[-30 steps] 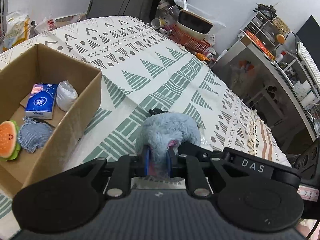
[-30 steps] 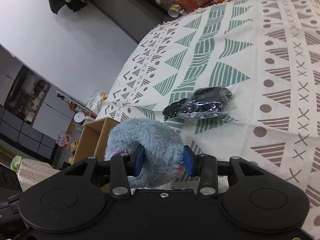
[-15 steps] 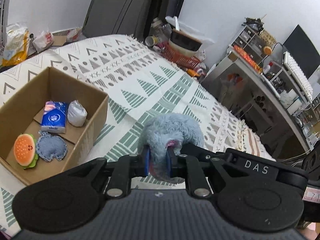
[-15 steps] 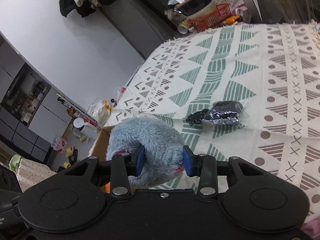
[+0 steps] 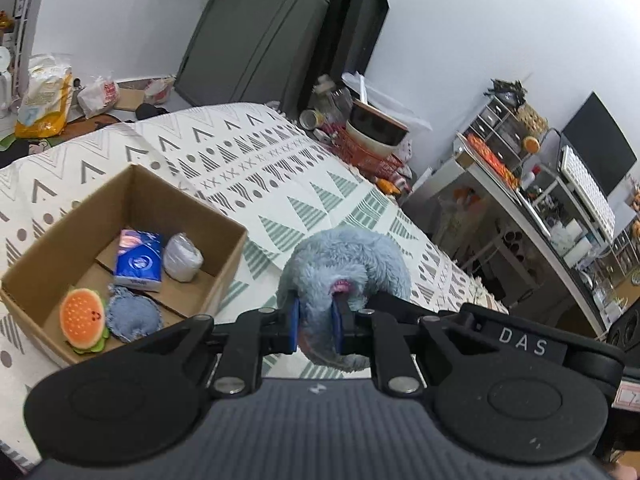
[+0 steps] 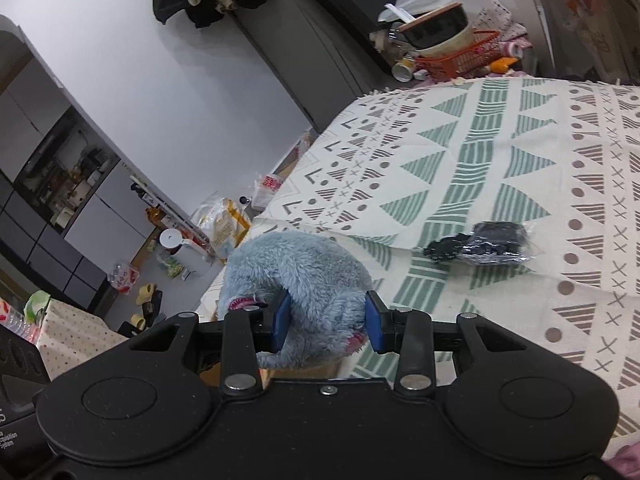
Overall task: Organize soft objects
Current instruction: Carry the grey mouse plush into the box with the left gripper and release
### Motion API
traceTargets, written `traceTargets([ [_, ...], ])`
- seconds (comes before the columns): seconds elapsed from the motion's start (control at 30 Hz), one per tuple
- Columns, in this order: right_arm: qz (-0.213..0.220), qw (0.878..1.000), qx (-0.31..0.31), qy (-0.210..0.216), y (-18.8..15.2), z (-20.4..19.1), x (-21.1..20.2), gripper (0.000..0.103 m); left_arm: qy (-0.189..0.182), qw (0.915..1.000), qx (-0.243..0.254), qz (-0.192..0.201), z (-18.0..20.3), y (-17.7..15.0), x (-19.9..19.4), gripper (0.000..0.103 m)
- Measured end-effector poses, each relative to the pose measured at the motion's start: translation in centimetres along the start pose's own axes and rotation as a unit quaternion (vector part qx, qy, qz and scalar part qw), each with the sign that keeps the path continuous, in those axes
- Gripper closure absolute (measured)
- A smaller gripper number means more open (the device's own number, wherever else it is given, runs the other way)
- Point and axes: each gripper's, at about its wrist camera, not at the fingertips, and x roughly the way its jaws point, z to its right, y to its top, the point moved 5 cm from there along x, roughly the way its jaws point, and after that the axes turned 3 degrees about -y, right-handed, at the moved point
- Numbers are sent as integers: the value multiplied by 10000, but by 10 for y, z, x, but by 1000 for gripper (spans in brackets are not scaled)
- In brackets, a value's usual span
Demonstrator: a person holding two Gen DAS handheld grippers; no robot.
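Blue-grey plush toy [image 5: 344, 264]: held in the air above the patterned cloth [image 5: 280, 184], gripped at once by both tools. Left hand-held gripper [image 5: 316, 330]: blue pads pinching a narrow fold of plush. Right hand-held gripper [image 6: 328, 322]: pads pinching a thicker part of the same toy.

Cardboard box [image 5: 224, 264]: on the cloth, left of the toy. Contents: tissue pack [image 5: 138, 260], white bundle [image 5: 182, 258], burger plush [image 5: 82, 320], denim pad [image 5: 132, 318].

Black bagged item [image 6: 486, 242]: lying on the cloth, far right of the toy, apart from it.

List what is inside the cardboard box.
Inside the cardboard box: burger plush, denim pad, blue tissue pack, white wrapped bundle. Near corner hidden by the left gripper.
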Motion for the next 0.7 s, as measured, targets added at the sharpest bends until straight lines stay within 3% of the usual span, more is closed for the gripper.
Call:
traceTargets([
  [0.4,-58,9993,-287,220,5,-50,27,66,215,9979,-436,430,-41,24,-22,88],
  [0.7,-299,9974,-529,386,1,-86,63,66,561,9915,-974,656,-85,37,-34,88],
])
